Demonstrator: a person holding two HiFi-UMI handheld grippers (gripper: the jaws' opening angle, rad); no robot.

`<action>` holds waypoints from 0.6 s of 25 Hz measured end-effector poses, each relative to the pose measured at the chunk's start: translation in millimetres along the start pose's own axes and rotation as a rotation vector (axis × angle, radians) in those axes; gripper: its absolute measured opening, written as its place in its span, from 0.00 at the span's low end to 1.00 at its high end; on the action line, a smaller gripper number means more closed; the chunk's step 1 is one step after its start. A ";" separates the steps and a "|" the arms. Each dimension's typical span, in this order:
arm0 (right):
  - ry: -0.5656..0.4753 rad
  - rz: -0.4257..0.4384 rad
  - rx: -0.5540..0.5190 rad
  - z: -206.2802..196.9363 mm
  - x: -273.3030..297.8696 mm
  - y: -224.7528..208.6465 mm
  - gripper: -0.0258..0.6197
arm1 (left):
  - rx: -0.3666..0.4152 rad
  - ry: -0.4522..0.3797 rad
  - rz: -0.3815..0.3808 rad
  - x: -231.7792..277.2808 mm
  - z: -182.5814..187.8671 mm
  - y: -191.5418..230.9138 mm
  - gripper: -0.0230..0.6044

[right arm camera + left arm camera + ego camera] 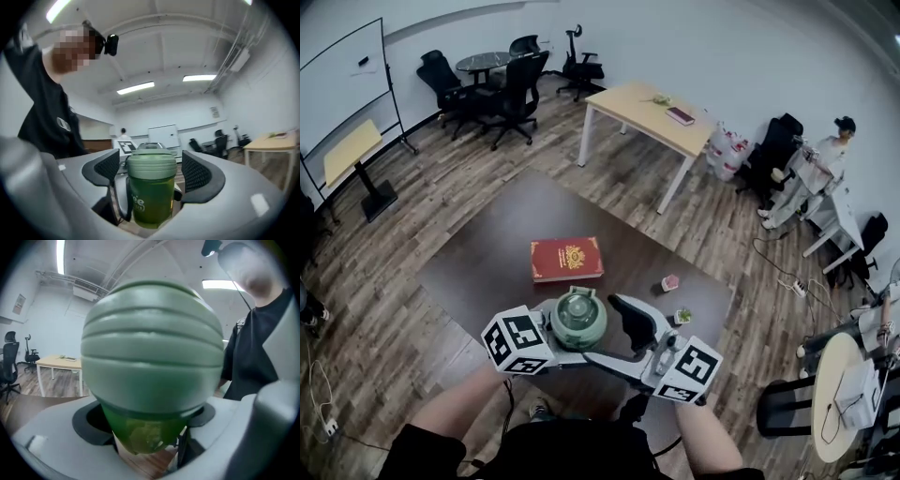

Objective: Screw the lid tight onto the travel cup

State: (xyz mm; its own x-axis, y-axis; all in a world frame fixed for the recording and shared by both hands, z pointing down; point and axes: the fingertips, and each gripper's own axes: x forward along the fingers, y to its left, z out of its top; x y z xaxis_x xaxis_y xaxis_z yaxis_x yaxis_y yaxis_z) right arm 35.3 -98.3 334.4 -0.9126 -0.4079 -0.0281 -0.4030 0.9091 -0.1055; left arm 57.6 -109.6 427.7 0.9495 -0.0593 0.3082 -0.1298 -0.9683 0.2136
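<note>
A green travel cup (578,320) with a ribbed pale green lid (151,165) is held up over the near edge of the dark table (502,246). My left gripper (567,336) is shut on the cup's translucent green body (143,432), and the lid (152,348) fills most of the left gripper view. My right gripper (611,339) comes in from the right, level with the lid. Its black pads (200,174) stand on either side of the lid with a small gap on each side. In the right gripper view the cup (150,199) stands upright between those jaws.
A red book (567,258) lies mid-table, with a small pink thing (670,282) and a small green plant (682,316) to its right. A light wooden table (647,111), office chairs (511,94) and a whiteboard (342,80) stand farther off. A person (825,159) sits at far right.
</note>
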 end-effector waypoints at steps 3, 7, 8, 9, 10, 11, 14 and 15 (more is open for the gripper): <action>0.063 0.352 0.052 -3.1 -16.0 6.4 0.75 | 0.044 0.034 -0.103 3.8 3.8 -29.9 0.69; 0.071 0.582 0.118 3.6 -17.8 3.9 0.79 | 0.082 0.085 -0.187 13.8 2.7 -56.4 0.69; 0.077 0.642 0.132 4.9 -17.4 9.9 0.78 | 0.091 0.092 -0.190 16.1 1.9 -58.5 0.69; 0.084 0.685 0.142 5.8 -15.6 15.2 0.78 | 0.097 0.094 -0.183 17.4 1.3 -58.3 0.69; 0.089 0.697 0.146 6.7 -12.0 17.6 0.73 | 0.094 0.087 -0.166 17.2 1.6 -54.9 0.69; 0.088 0.675 0.141 7.5 -7.0 16.8 0.69 | 0.085 0.073 -0.136 15.5 2.7 -48.1 0.69; 0.078 0.453 0.056 4.7 8.7 8.1 0.67 | 0.089 0.067 0.015 7.4 0.6 -18.3 0.69; 0.068 0.354 0.022 3.2 13.0 6.4 0.67 | 0.093 0.069 0.061 5.2 -1.4 -10.1 0.69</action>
State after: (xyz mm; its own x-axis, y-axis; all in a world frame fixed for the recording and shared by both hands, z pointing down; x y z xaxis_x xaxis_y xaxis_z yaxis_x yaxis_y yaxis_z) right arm 21.0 -98.1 330.1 -0.9982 -0.0604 -0.0007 -0.0598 0.9906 -0.1227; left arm 63.4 -99.8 428.4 0.9183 -0.1053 0.3816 -0.1568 -0.9819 0.1064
